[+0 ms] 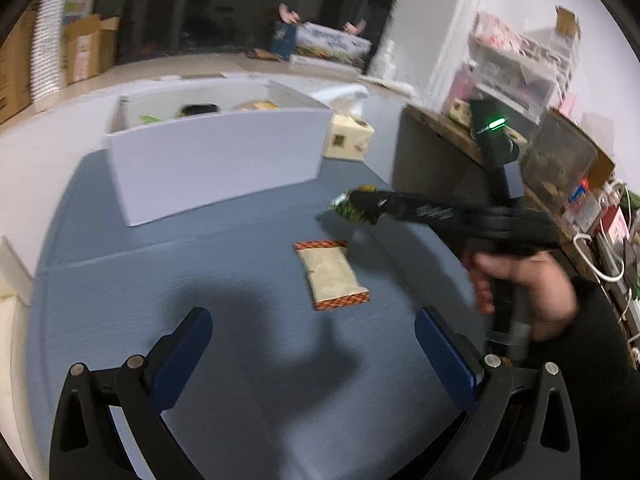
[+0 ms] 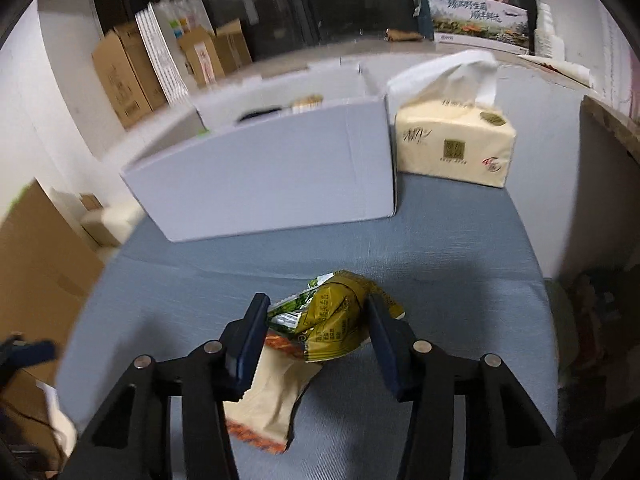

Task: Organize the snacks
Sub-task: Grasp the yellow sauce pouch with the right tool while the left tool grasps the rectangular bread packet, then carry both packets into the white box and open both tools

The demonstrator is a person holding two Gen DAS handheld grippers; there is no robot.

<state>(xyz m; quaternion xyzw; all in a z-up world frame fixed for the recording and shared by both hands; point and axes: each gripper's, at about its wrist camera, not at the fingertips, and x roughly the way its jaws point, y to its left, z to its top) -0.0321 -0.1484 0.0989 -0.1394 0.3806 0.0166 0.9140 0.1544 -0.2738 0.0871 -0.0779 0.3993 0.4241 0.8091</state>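
Right gripper we see clamped on green packet, left gripper open above mat, beige packet lying flat, white box behind.

a blue-grey counter carries everything here. toward its back stands an open white box with a few items inside, too blurred to name. just beside the box's right end sits a cream tissue pack — a tissue sticks up from its top. nearer the front, a beige snack packet with orange patterned ends lies flat on the counter — well apart from the box.
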